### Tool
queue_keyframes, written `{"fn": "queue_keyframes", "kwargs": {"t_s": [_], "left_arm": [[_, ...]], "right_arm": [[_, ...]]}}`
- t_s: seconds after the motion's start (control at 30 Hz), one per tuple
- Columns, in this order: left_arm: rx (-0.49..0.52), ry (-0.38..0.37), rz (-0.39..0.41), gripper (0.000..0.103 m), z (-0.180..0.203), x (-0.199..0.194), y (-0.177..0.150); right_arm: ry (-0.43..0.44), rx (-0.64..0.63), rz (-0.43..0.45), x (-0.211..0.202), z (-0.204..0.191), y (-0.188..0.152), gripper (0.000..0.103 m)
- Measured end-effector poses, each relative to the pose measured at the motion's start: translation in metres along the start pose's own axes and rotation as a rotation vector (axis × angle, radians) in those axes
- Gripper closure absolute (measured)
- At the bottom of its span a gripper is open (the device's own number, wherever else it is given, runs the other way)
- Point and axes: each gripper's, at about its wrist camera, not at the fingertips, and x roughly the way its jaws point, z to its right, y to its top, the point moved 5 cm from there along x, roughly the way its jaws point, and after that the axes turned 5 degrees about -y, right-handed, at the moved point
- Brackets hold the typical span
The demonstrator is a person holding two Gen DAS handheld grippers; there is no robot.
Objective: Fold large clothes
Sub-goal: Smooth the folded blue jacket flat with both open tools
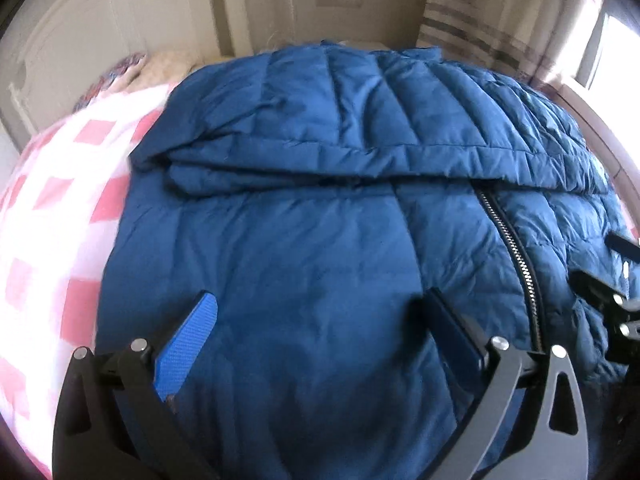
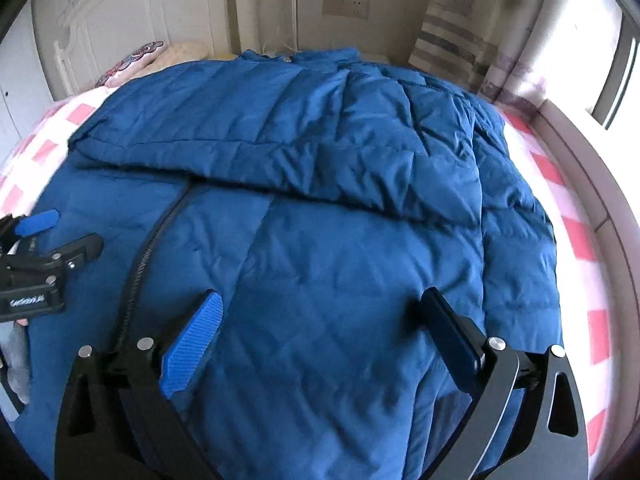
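A large blue quilted jacket lies front-up on a bed, its zipper closed. A sleeve is folded across the chest. My left gripper is open and empty, hovering over the jacket's lower left half. My right gripper is open and empty over the lower right half. The jacket also fills the right wrist view, with the zipper and sleeve. The left gripper shows at that view's left edge; the right gripper shows at the left wrist view's right edge.
The bed has a pink-and-white checked sheet. Pillows lie by the white headboard. A wall socket, a striped curtain and a window ledge lie beyond the bed.
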Motion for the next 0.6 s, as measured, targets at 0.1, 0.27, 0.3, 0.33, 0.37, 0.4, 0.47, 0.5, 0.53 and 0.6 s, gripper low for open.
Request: {"fn": "queue_keyframes", "kwargs": {"t_s": [0.1,0.27,0.3,0.33,0.37,0.4,0.47,0.5,0.53,0.6], "left_arm": [[-0.047,-0.003,0.036,0.002,-0.016,-0.02,-0.015],[-0.067,-0.004,0.01,0.002,-0.037,-0.025,-0.044],[-0.068,0.011,0.003,0.002,-0.038,-0.026,-0.044],[-0.071,0.041,0.007,0.002,-0.039,-0.029,-0.045],[-0.072,0.066,0.02,0.002,-0.039,-0.035,-0.046],[-0.07,0.071,0.03,0.002,-0.038,-0.041,-0.049],[-0.047,0.028,0.061,0.002,-0.027,-0.061,-0.06],[-0.03,0.016,0.071,0.002,-0.021,-0.069,-0.067],[0.007,0.008,0.077,0.002,-0.011,-0.075,-0.079],[0.087,0.028,0.062,0.002,0.004,-0.074,-0.096]], "right_arm": [[0.016,0.004,0.047,-0.023,0.006,-0.018,0.007],[0.045,0.0,-0.004,-0.017,0.014,-0.043,0.007],[0.018,-0.001,-0.017,-0.018,0.015,-0.044,0.007],[0.003,0.003,-0.012,-0.022,0.015,-0.044,0.007],[0.009,0.011,0.004,-0.029,0.015,-0.045,0.007],[0.052,0.013,0.028,-0.04,0.012,-0.05,0.007],[0.106,-0.009,0.054,-0.058,0.005,-0.064,0.007],[0.109,-0.032,0.048,-0.061,0.001,-0.071,0.007],[0.11,-0.067,0.031,-0.062,-0.006,-0.08,0.007],[0.075,-0.164,0.017,-0.057,-0.018,-0.102,0.006]]}}
